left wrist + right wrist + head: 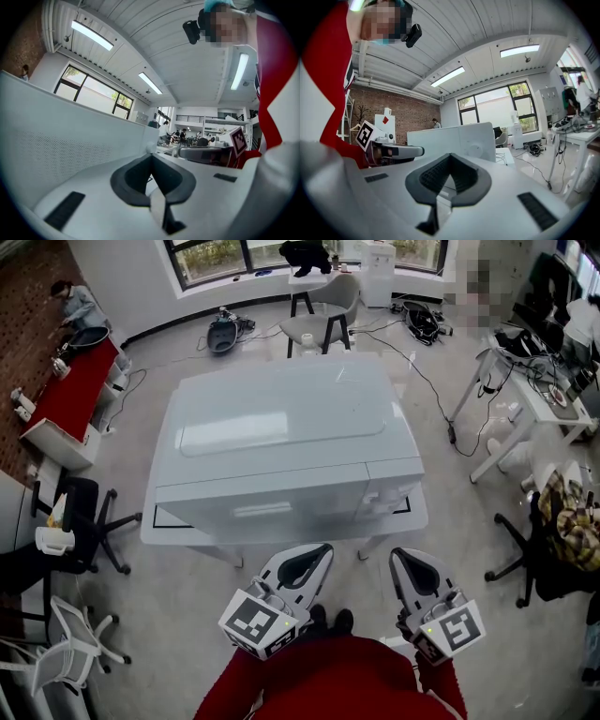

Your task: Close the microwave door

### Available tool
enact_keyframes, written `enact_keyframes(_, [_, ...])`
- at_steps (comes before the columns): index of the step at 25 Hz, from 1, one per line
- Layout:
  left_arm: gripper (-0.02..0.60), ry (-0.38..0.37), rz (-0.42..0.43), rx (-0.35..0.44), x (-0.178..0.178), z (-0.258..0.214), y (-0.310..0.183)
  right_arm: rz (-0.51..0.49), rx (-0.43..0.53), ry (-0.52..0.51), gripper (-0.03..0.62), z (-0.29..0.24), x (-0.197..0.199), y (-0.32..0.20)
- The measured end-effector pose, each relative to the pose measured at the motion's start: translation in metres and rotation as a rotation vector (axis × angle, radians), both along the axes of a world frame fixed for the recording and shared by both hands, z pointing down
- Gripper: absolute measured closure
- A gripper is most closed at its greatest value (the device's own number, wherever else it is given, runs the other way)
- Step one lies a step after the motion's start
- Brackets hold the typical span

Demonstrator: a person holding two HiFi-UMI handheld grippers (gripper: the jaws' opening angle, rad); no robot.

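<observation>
Table (178, 532) holds shut microwave (281, 446); its knob (474, 150) shows only in right gripper view; left claw (151, 157), right claw (450, 157) closed, empty.

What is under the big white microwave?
A small white table with a black line marked around the white box-shaped microwave. The tabletop directly beneath is covered.
</observation>
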State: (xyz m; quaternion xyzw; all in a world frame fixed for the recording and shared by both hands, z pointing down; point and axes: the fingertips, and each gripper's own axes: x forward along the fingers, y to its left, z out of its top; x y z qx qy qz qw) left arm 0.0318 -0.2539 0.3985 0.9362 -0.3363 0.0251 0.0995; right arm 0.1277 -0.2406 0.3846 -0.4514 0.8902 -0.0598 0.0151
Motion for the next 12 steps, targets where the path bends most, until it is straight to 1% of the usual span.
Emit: enact_keyframes(12, [0.572,-0.004,-0.014,0.001,-0.0004,-0.0017,0.0006,-0.001,-0.011,0.002,0.583,0.0018,0.0011,0.0008])
